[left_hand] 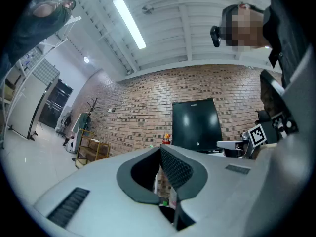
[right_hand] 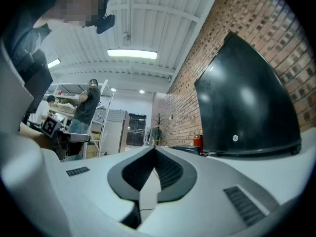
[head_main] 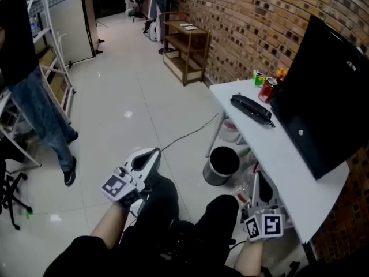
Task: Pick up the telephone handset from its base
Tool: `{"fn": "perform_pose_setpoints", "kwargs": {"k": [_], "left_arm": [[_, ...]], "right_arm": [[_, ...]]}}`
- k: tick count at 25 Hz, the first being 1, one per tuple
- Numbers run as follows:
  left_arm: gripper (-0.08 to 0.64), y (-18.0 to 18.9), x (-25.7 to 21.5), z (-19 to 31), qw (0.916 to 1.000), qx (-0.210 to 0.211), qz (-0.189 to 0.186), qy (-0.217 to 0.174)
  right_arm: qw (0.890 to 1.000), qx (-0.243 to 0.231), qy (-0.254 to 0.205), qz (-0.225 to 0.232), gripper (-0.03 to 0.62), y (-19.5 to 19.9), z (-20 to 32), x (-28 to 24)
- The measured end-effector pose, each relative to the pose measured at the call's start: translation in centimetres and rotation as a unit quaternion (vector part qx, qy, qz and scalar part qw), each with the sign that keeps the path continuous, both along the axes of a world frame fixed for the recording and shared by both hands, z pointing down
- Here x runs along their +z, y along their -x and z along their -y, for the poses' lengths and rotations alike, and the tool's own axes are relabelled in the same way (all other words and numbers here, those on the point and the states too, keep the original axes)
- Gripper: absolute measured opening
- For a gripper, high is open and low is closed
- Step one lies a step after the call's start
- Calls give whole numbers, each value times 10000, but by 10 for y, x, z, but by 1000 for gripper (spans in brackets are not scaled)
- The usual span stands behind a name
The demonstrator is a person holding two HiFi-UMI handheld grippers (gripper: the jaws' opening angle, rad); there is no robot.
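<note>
The black telephone, handset resting on its base, lies on the white table in front of a black monitor. My left gripper is held low above the person's lap, far left of the table, its jaws shut with nothing between them. My right gripper is near the table's front edge, well short of the telephone, jaws shut and empty. In the right gripper view the telephone shows as a low dark shape ahead, beside a red can.
A red can and a green item stand behind the telephone by the brick wall. A metal bin sits under the table, with a cable on the floor. A wooden shelf and a standing person are farther off.
</note>
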State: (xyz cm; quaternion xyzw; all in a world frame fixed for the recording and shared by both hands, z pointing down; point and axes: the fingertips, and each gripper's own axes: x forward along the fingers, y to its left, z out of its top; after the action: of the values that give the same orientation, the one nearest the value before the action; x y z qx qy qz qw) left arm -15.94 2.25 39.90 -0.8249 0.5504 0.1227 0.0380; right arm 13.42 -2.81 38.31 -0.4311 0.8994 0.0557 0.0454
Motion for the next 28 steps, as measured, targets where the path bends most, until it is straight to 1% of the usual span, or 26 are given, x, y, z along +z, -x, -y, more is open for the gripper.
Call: {"fn": "perform_pose_setpoints", "kwargs": {"k": [4, 9, 12, 15, 20, 23, 28], "left_arm": [[8, 1, -20, 9, 10000, -7, 24, -73], [8, 0, -42, 16, 9999, 71, -57, -94], [8, 3, -58, 31, 9997, 59, 42, -245], [8, -3, -68, 39, 9992, 174, 114, -330], [8, -4, -68, 60, 9990, 345, -44, -271], [8, -2, -71, 81, 9985, 450, -62, -304], [8, 4, -67, 128, 9980, 545, 118, -313]], "right_arm": [[9997, 81, -119, -194, 11, -5, 5, -19], [9994, 29, -327, -126, 11, -6, 1, -45], [9990, 122, -388, -179, 11, -6, 14, -54], [9985, 235, -334, -363, 11, -7, 25, -55], [9977, 396, -158, -534, 11, -10, 50, -46], [9970, 418, -154, -638, 11, -6, 67, -46], [9978, 361, -72, -559, 11, 1, 104, -49]]}}
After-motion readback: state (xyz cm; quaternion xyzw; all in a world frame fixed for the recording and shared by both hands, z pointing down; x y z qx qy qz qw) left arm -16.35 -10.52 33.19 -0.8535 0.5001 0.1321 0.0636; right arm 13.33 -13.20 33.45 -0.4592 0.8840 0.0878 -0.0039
